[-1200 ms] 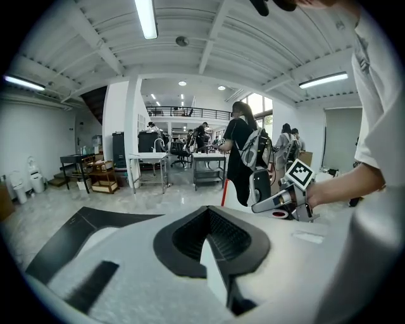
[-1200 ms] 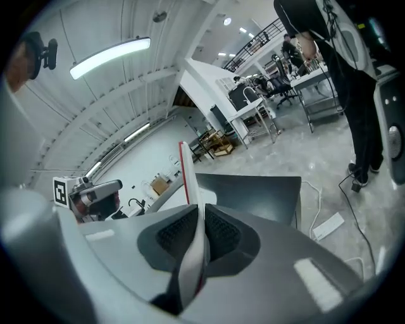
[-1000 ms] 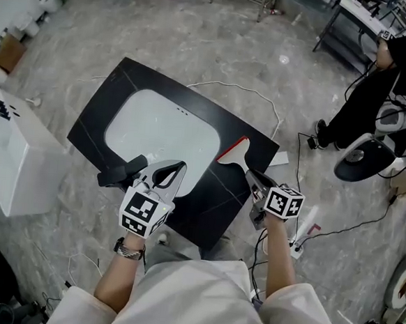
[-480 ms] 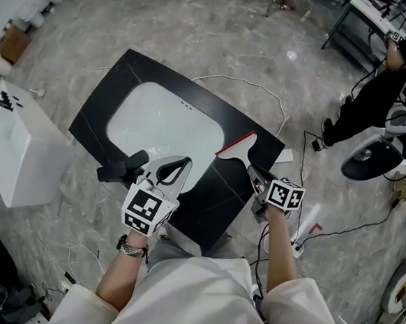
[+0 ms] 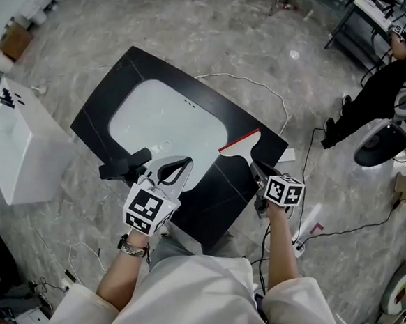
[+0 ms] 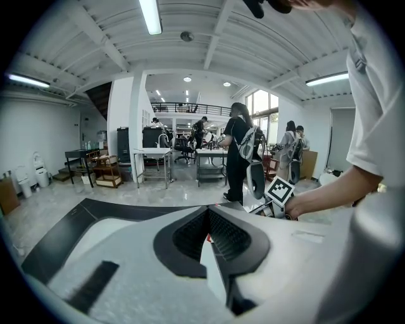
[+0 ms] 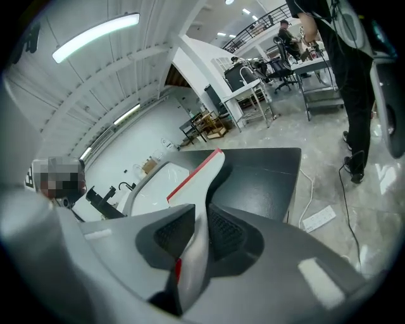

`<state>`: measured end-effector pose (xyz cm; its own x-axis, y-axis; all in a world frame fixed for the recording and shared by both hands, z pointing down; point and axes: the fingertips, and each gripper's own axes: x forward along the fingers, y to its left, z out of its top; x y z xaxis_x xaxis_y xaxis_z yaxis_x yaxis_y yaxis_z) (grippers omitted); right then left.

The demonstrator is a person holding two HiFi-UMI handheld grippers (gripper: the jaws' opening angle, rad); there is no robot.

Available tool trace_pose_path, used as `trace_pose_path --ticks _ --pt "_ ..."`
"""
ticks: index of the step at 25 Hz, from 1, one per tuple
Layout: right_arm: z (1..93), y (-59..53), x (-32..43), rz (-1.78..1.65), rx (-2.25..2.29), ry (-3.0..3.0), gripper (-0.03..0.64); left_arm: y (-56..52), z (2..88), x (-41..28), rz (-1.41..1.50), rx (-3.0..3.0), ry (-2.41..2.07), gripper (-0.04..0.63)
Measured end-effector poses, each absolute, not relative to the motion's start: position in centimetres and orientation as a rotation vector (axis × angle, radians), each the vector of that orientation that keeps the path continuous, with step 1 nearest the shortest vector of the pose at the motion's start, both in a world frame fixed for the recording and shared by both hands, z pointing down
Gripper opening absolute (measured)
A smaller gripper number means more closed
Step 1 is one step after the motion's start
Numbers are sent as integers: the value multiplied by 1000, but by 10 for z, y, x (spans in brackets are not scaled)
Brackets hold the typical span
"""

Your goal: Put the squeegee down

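White-handled squeegee [image 5: 238,146] with a red blade edge, gripped by its handle in the right gripper [image 5: 259,176], jaws pressed onto the handle from both sides. Head of the squeegee out over the black countertop [image 5: 125,82], red edge near the right rim of the white sink basin [image 5: 165,123]. Contact between blade and surface impossible to judge from these views. Left gripper [image 5: 177,171] near the front edge of the countertop, beside a black tap [image 5: 123,167], jaws brought together with nothing between them.

Probably the lowering stage, release not yet made. To do it well: bring the squeegee down flat onto bare black surface to the right of the basin, well in from the countertop's edge. Get blade and handle both supported before parting the jaws, then draw the gripper straight back to avoid dragging the tool. Keep the left gripper aside.

Basin plain white inside, apparently empty. White box-like unit [image 5: 21,157] on the floor to the left, contents not visible.
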<state>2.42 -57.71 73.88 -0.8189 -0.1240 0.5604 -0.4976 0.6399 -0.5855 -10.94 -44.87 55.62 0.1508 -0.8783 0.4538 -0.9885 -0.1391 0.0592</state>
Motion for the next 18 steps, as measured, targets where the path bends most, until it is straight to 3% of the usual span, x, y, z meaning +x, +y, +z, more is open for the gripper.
trace_pose_path --ticks 18 --pt "719 -586 26 956 596 -2407 41 -429 553 -128 438 2108 -1794 0"
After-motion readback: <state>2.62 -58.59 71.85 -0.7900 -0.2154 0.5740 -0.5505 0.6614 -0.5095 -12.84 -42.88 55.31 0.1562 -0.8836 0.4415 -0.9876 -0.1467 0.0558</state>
